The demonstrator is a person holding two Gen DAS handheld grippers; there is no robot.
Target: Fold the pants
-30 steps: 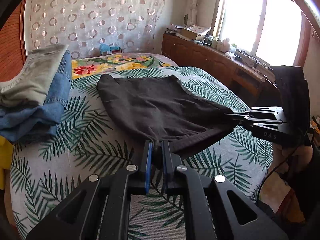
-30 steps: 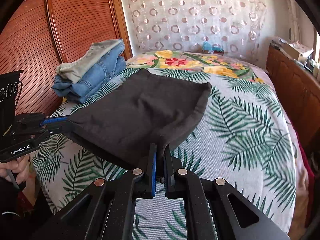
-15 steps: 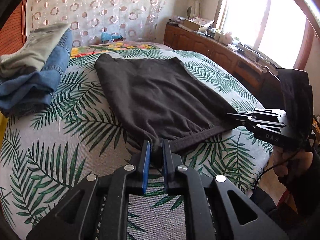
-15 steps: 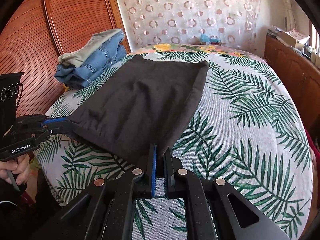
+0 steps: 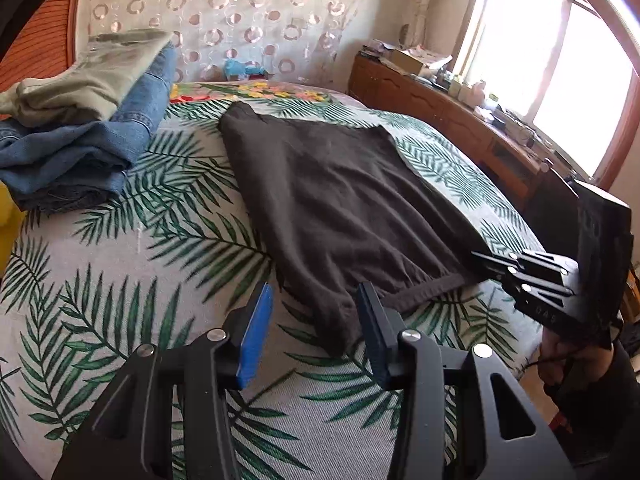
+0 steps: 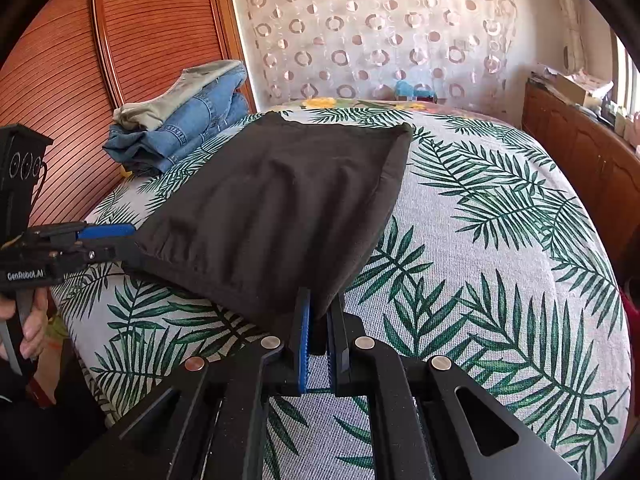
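The left tongs [image 5: 314, 312] now stand wide apart, their blue-padded fingers [image 5: 254, 334] spread to either side of the near corner of the dark brown folded fabric pants [image 5: 344, 204]; half a second ago they were pinched shut on that corner, which now lies loose on the bed between the fingers. The right tongs [image 6: 320, 320] remain narrow, clamped on the other near corner of the pants [image 6: 276, 208], just as before.

From the right wrist view, the left tongs [image 6: 108, 240] sit at the pants' waistband edge, and the white lettering "GenRobot.AI" is readable on the tool's black body. From the left wrist view, the right tongs [image 5: 492, 262] reach the pants' hem corner from the side; pale letters on that body are too blurred to read fully.

The pants lie flat and smooth on the bedspread with green palm leaves on white [image 5: 132, 264], a gathered waistband along the near edge, the far end pointing away towards the curtain. Beyond the pants' left edge rests a stack of folded blue denim jeans [image 5: 84, 152] topped by a folded grey-green garment [image 5: 92, 76]. Beyond the pants' right edge runs a long wooden sideboard [image 5: 440, 120] under the window.
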